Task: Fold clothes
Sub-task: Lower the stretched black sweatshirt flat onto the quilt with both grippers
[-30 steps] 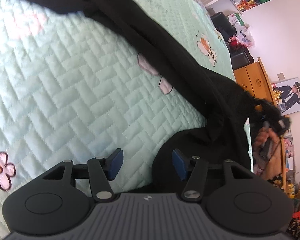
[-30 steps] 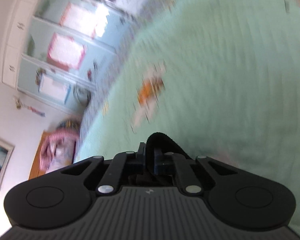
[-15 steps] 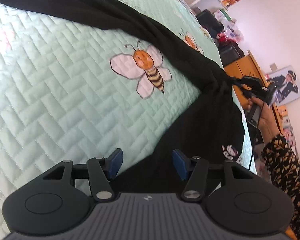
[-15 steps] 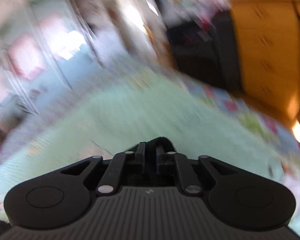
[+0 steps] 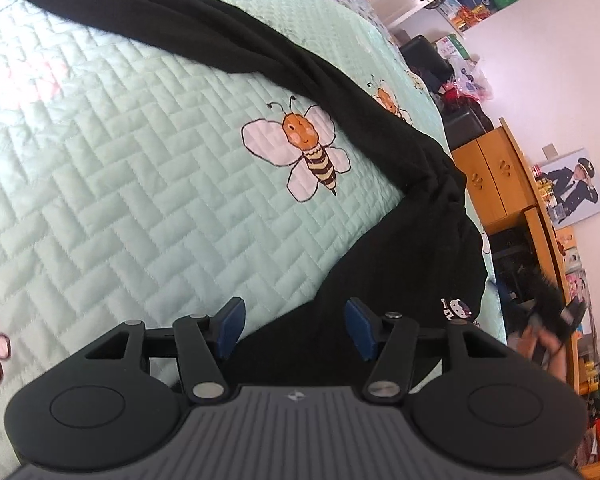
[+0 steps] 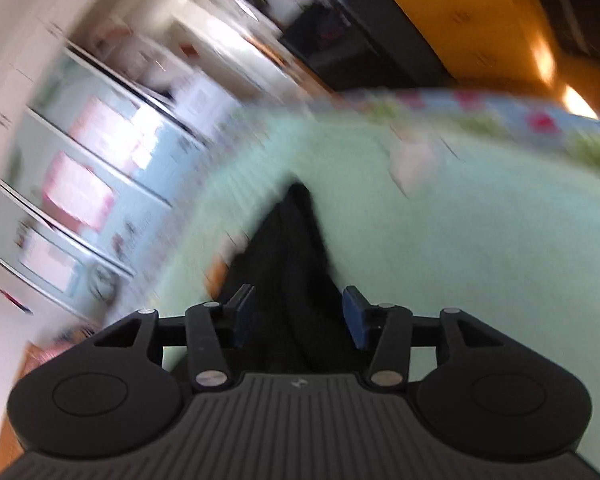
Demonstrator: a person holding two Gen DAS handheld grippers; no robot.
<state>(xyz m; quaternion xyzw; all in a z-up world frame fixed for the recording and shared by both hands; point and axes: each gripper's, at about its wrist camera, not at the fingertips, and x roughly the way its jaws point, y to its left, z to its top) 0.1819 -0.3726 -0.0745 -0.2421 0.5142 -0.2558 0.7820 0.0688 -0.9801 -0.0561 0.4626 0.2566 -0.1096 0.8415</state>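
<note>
On the mint quilted bedspread (image 5: 112,184), left of its bee print (image 5: 300,152), the left gripper (image 5: 292,328) hovers with jaws parted, pressing nothing. The black garment (image 5: 284,68) stretches from above the bee, past its right side, down between those blue pads (image 5: 230,322). In the blurred right wrist view, the right gripper (image 6: 296,314) is opening, black cloth lying loose between its fingers.

Garment (image 5: 284,64) strung across bed (image 5: 120,184), far end to right edge; cabinet (image 5: 496,176) beyond right edge.
</note>
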